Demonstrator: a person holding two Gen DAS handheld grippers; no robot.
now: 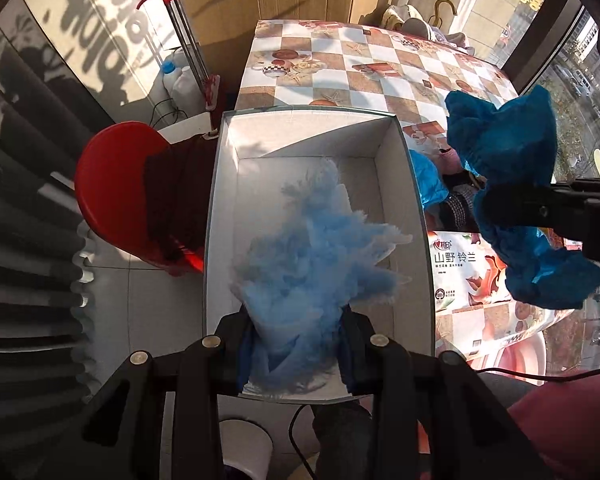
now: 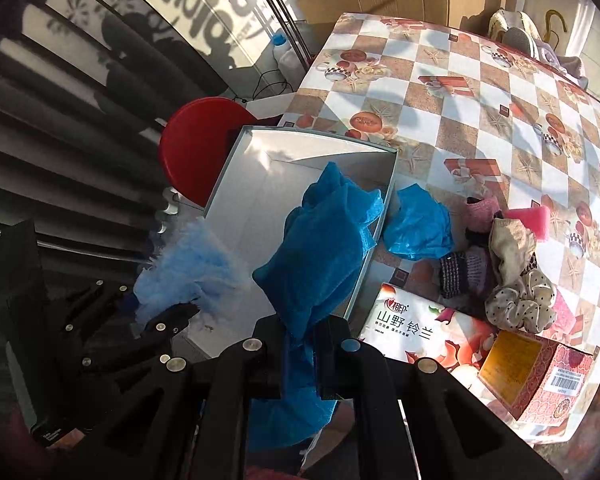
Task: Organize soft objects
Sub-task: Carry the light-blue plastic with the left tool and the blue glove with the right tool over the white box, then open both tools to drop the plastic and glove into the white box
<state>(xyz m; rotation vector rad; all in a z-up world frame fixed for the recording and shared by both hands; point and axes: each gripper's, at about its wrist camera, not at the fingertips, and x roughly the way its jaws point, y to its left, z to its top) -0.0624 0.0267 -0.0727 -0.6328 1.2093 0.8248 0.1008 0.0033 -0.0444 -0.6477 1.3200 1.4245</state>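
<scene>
While clamped between the closed fingers of the left gripper (image 1: pixel 296 344), a pale blue fluffy feathery bundle (image 1: pixel 312 264) hangs over the near end of the white open cardboard box (image 1: pixel 404 184). Right gripper (image 2: pixel 298 344) pinches a deep blue crumpled mesh cloth (image 2: pixel 324 248), held above the box's right wall. Just beside the box on the checkered tablecloth (image 2: pixel 460 92) lies a second blue crumpled cloth (image 2: pixel 416 220), then a floral tissue pack (image 2: pixel 412 332), further right a heap of socks and scrunchies (image 2: pixel 508 260). Red round plastic stool (image 1: pixel 116 188) sits left of the box.
</scene>
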